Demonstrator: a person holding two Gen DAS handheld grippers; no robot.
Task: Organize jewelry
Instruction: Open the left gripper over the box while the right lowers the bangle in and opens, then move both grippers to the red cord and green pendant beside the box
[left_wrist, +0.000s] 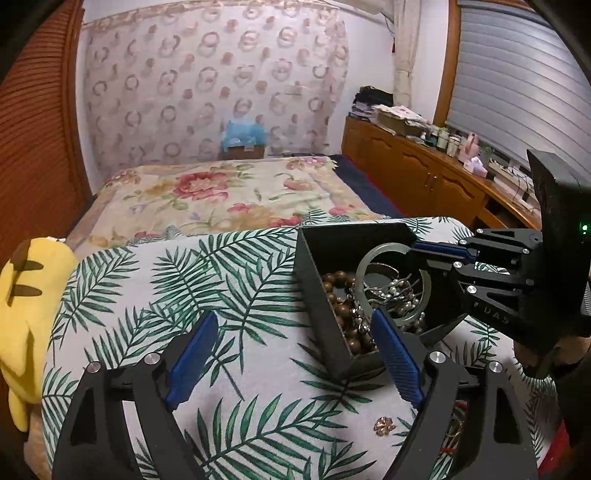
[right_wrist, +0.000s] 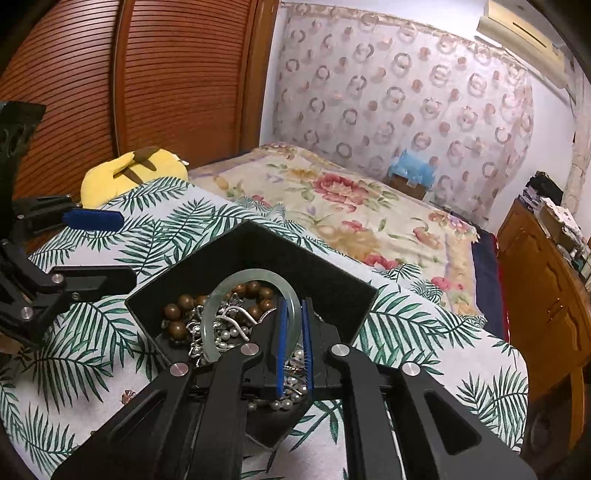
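Note:
A black box (left_wrist: 325, 295) (right_wrist: 207, 266) stands on a palm-leaf cloth and holds brown wooden beads (left_wrist: 334, 280) (right_wrist: 177, 314) and silver and pearl chains (left_wrist: 399, 291) (right_wrist: 229, 332). My right gripper (right_wrist: 293, 306) (left_wrist: 417, 251) is shut on a pale green jade bangle (right_wrist: 255, 277) (left_wrist: 364, 266), held upright over the box. My left gripper (left_wrist: 295, 328) (right_wrist: 98, 251) is open and empty, beside the box's left wall. A small gold flower piece (left_wrist: 384, 426) (right_wrist: 127, 397) lies on the cloth near the box.
A yellow plush toy (left_wrist: 26, 306) (right_wrist: 129, 170) lies at the cloth's left edge. A floral bed (left_wrist: 229, 195) lies behind. A wooden cabinet (left_wrist: 424, 173) with clutter runs along the right.

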